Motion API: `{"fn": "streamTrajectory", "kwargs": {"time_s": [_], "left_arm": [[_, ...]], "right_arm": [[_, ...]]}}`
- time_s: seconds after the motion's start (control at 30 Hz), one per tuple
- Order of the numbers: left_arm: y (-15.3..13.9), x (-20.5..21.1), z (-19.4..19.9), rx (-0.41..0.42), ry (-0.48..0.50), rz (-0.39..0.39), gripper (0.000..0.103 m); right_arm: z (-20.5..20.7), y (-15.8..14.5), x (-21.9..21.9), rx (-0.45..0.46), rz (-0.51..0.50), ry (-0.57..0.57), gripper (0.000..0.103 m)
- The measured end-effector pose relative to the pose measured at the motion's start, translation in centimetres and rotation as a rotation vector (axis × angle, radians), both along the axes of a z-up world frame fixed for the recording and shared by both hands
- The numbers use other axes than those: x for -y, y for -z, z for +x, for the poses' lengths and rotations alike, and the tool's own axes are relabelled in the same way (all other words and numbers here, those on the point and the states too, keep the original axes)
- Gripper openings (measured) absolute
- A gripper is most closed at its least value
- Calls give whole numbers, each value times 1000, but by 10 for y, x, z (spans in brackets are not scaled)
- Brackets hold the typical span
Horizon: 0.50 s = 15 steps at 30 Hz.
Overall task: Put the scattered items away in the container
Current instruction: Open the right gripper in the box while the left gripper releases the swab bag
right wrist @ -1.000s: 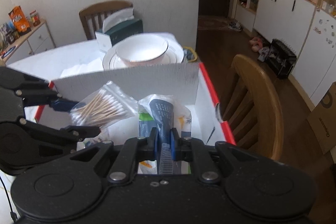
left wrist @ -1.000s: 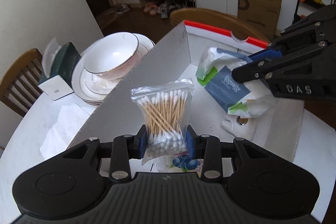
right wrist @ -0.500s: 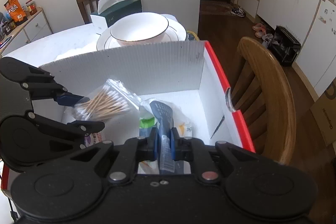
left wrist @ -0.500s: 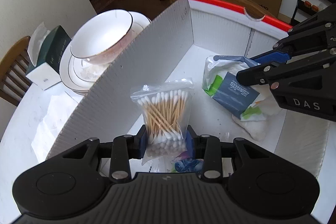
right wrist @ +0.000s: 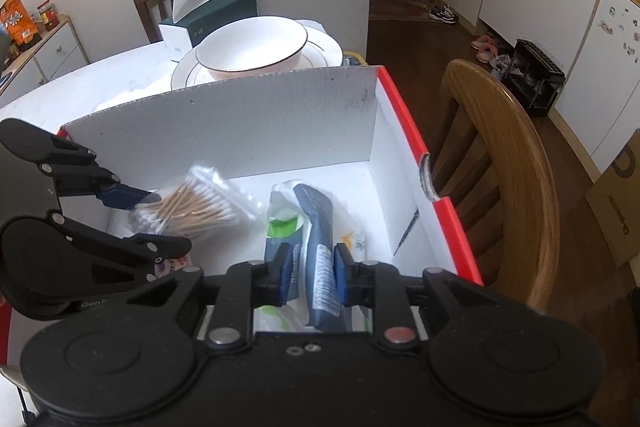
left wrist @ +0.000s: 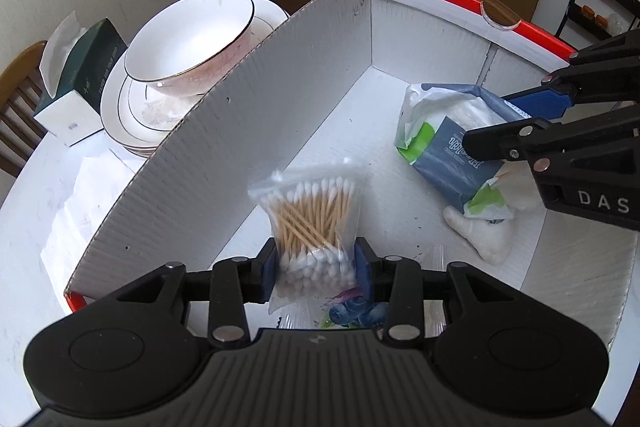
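Observation:
Both grippers are inside the white cardboard box with red rim (left wrist: 304,75) (right wrist: 404,131). My left gripper (left wrist: 316,269) has its jaws spread a little wider than the clear bag of cotton swabs (left wrist: 316,215), which looks blurred between them; the bag also shows in the right wrist view (right wrist: 192,209). My right gripper (right wrist: 310,273) has its jaws parted beside the blue, green and white tissue pack (right wrist: 312,227), which rests on the box floor (left wrist: 448,139). A white plush item (left wrist: 484,231) lies under the pack.
A bowl on stacked plates (left wrist: 188,39) and a dark green tissue box (left wrist: 80,75) stand outside the box's far wall. A wooden chair (right wrist: 504,163) stands at the box's right side. A colourful wrapper (left wrist: 352,311) lies under my left gripper.
Both grippers have gone lower into the box. Both sets of jaws have widened, and the tissue pack now rests on the box floor.

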<state>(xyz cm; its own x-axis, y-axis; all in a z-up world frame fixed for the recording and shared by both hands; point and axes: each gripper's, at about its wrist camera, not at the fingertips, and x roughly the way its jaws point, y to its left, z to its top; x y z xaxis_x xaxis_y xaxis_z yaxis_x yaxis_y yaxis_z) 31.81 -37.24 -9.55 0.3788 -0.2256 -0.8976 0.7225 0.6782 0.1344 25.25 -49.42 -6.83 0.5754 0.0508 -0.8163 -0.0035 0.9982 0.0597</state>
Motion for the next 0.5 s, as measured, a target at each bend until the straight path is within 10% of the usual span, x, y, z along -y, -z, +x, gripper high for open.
{"fn": "streamTrajectory", "kwargs": {"time_s": [0.1,0.5], "left_arm": [[-2,-3,-2,6,-10,-21,60],[-20,-17,-13,15,-27,-112,61]], "right_arm": [[-1,-2,2,1,12,4,32],[-14,-21,3,33,21,-3,55]]}}
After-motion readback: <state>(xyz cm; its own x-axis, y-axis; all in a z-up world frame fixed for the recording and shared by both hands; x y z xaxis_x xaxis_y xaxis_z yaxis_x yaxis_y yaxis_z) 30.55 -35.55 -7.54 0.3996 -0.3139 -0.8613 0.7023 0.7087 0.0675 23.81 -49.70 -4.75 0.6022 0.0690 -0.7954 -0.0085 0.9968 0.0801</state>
